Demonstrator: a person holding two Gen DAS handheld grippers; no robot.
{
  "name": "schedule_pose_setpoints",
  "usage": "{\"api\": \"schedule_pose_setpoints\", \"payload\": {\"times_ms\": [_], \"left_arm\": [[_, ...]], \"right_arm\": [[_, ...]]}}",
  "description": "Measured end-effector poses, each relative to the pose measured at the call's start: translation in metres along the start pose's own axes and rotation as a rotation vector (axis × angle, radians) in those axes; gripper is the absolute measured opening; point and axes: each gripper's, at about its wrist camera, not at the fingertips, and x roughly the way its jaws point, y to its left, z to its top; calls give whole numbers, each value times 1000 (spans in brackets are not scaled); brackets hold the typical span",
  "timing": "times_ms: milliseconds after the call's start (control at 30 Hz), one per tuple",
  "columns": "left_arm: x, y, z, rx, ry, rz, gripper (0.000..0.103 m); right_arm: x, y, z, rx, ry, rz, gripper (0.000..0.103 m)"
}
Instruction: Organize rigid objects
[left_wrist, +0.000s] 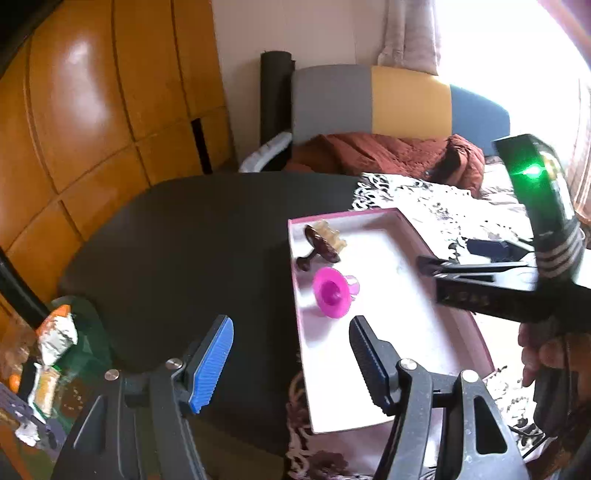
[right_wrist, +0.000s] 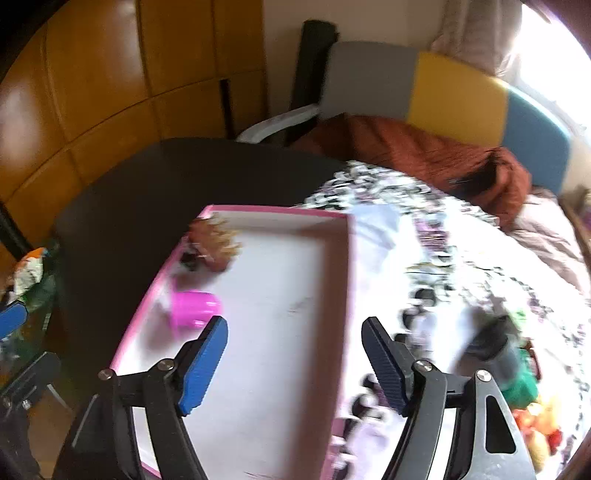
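The box (left_wrist: 373, 295) has a pink rim and a white inside. In it lie a bright pink cup (left_wrist: 332, 291) and a brown and tan hair clip (left_wrist: 325, 243). The counter (left_wrist: 177, 251) is black. A cloth (left_wrist: 436, 206) with a black and white pattern covers its right side. The left tongs (left_wrist: 291, 354) have blue pads. The far chair (left_wrist: 399, 99) is grey, yellow and blue, with a rust-red blanket (left_wrist: 388, 151) on it.

Right wrist view motion-blurred, hair clip (right_wrist: 212, 243) smeared, items right (right_wrist: 498, 350) unidentifiable

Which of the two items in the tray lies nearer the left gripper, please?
The pink funnel, just ahead of the left gripper; the brown hair claw lies farther back.
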Motion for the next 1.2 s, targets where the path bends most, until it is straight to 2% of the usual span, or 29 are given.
{"api": "schedule_pose_setpoints", "payload": {"times_ms": [133, 400, 767, 1200], "left_arm": [[3, -7, 0, -6, 18, -47, 66], [0, -26, 6, 2, 17, -100, 66], [-2, -52, 14, 52, 20, -113, 66], [4, -85, 22, 121, 27, -125, 66]], "right_arm": [[-22, -22, -9, -11, -48, -95, 78], [-60, -47, -20, -9, -124, -175, 83], [-90, -70, -28, 17, -179, -206, 85], [-94, -100, -36, 45, -180, -239, 89]]}}
